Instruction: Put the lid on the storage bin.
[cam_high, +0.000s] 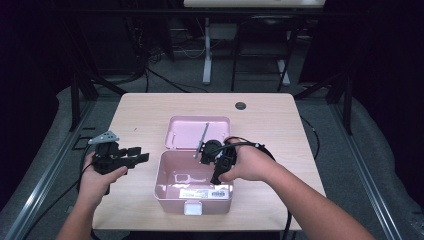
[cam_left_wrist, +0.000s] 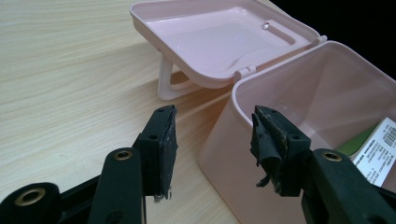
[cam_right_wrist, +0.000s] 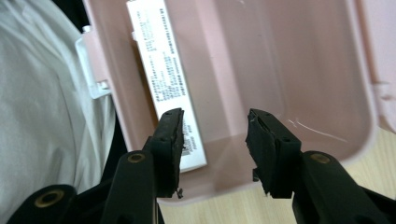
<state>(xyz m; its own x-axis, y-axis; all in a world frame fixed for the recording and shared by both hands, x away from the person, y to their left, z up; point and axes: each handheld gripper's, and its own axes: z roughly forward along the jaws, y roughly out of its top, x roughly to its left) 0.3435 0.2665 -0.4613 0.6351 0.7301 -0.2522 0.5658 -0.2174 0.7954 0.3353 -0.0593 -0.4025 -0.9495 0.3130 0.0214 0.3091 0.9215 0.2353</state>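
Observation:
An open pink plastic box (cam_high: 159, 175) stands near the table's front edge, its lid (cam_high: 187, 131) laid back flat behind it. Inside, along the front wall, lies a flat packet with a white printed label (cam_high: 205, 192). My left gripper (cam_high: 140, 154) is held just left of the box, open, with nothing between its jaws. In the left gripper view it (cam_left_wrist: 212, 140) points at the box's corner (cam_left_wrist: 233, 154). My right gripper (cam_high: 216, 175) hovers over the box's right side. In the right gripper view it (cam_right_wrist: 215, 140) stands open and empty above the packet (cam_right_wrist: 163, 79).
The box has a white latch (cam_high: 193, 207) on its front wall and a pink handle (cam_left_wrist: 166, 84) under the lid. The wooden table (cam_high: 145, 115) has a round cable hole (cam_high: 240, 105) at the back. Another table's legs (cam_high: 206, 55) stand behind it.

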